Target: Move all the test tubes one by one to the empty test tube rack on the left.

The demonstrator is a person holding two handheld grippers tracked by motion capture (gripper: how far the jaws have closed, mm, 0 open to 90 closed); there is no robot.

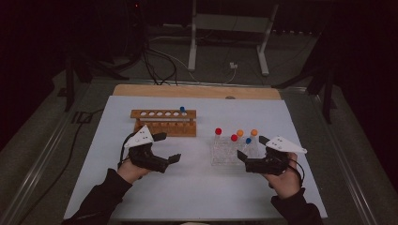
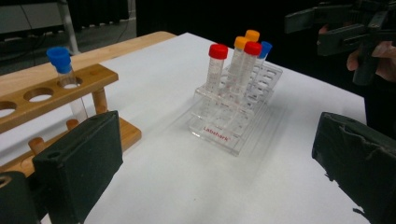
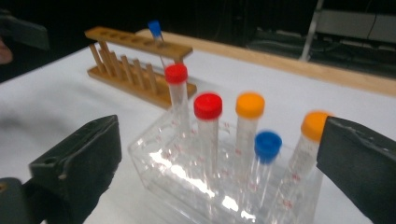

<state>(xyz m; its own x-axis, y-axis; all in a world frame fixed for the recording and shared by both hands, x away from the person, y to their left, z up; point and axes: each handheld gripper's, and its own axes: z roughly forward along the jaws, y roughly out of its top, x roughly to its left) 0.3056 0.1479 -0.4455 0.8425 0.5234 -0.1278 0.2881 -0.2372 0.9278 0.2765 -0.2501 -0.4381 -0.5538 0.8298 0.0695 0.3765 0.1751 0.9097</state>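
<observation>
My left tongs [image 1: 170, 147] and right tongs [image 1: 252, 149] both gape empty. My left gripper view reads the clear rack's [image 2: 233, 123] red label; its capped tubes [image 3: 208, 135] stand upright.

Wooden rack [image 1: 164, 122] left — clear rack [image 1: 231, 151] right, tubes [image 1: 233, 143] in it.

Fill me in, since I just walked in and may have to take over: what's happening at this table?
A person holds tongs in each hand over a white table. Both the left tongs and the right tongs are open and hold nothing. The right tongs sit beside a clear rack holding five capped tubes: two red, two orange, one blue. A wooden rack holds one blue-capped tube.
</observation>
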